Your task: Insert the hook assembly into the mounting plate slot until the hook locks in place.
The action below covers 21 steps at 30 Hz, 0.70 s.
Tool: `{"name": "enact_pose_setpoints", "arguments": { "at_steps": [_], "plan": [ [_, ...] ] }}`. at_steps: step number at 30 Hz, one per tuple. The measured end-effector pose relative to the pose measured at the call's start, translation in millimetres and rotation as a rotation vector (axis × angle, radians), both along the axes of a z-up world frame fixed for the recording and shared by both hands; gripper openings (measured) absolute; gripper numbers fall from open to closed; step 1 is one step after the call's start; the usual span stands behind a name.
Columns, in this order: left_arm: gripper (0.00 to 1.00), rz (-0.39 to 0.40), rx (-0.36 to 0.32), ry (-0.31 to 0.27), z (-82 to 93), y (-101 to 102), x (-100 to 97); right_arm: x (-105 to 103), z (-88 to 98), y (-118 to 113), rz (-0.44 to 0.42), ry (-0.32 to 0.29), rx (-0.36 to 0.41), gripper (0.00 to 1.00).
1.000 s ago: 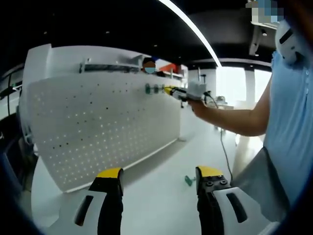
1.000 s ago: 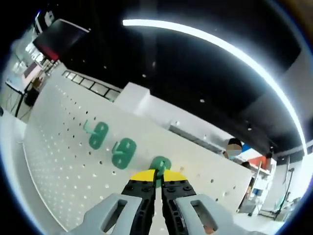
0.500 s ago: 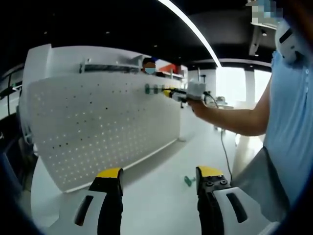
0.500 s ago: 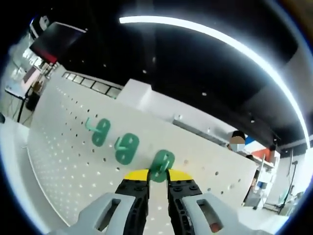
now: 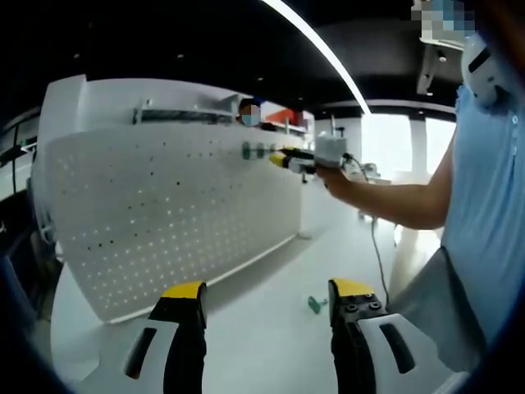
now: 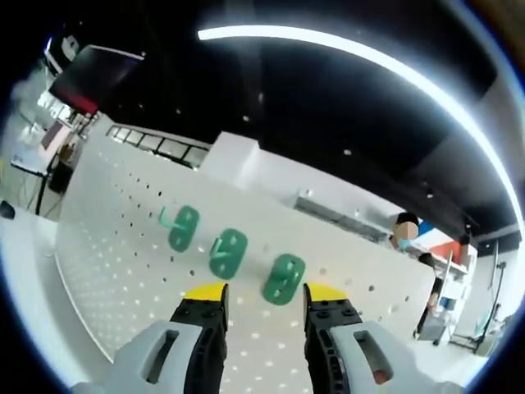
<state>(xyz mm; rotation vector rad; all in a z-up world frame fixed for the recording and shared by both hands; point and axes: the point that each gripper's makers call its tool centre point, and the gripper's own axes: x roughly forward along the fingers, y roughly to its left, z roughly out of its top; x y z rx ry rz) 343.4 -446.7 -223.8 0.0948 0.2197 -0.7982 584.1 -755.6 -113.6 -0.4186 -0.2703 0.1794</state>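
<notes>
Hooks number three on the white pegboard [image 6: 123, 246] in the right gripper view, all green: the nearest hook [image 6: 284, 279] sits on the board just ahead of the right tool [image 6: 262, 289], with a middle hook [image 6: 228, 253] and a far hook [image 6: 183, 228] in a row beyond it. Judging from this, the nearest hook is already seated in its slot, since it hangs on the board with nothing holding it; whether it has fully locked cannot be told. One more small green piece [image 5: 315, 304] lies on the white tabletop [image 5: 262, 328] in the left gripper view, so another insertion may be left.

The right tool is released, its yellow-tipped jaws spread apart on either side of the nearest hook without touching it. In the left gripper view that same tool [image 5: 283, 158] is held up at the board's upper edge by an outstretched bare forearm [image 5: 394, 203], reaching level from a person in a light blue top.

The left tool [image 5: 267, 291] hangs low over the tabletop, jaws wide and released, gripping nothing, aimed toward the board from well apart.
</notes>
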Motion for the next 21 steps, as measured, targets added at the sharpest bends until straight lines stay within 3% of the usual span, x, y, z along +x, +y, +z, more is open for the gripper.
{"name": "enact_pose_setpoints", "arguments": {
  "at_steps": [21],
  "plan": [
    [0.62,-0.021,0.001,-0.003,0.2,-7.7,-0.1,-26.3,-16.2,-0.4,0.017,0.046,0.006,0.43]
  ]
}}
